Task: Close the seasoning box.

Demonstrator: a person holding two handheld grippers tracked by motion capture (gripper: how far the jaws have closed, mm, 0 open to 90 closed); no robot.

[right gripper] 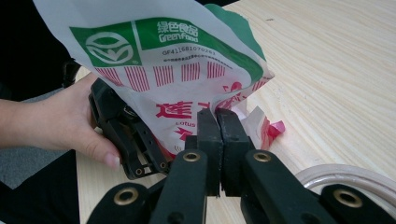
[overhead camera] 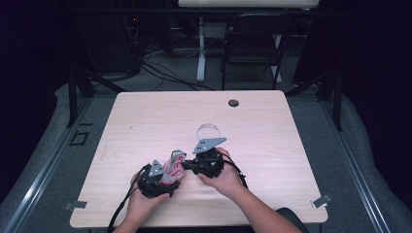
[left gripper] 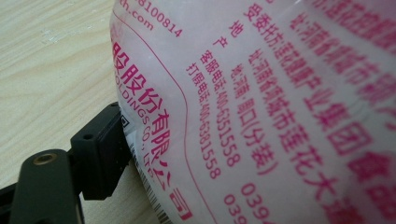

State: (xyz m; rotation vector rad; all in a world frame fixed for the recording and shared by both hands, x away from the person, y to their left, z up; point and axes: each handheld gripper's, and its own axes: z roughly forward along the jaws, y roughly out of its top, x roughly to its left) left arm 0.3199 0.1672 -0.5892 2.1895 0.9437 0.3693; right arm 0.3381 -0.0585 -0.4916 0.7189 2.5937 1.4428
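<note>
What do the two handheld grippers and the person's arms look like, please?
Both the left gripper and the right gripper are black, each with a grey three-cornered plate on top and a black cable trailing back. The right gripper's jaws are blocky black pads on arms with brass-coloured rivets. The forearms are bare; no sleeves show.

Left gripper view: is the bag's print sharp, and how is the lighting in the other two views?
Left gripper view: print on the bag is soft, blurriest at the right edge. High view: lit table, dark surroundings. Right gripper view: evenly lit, jaws and bag sharp.
</note>
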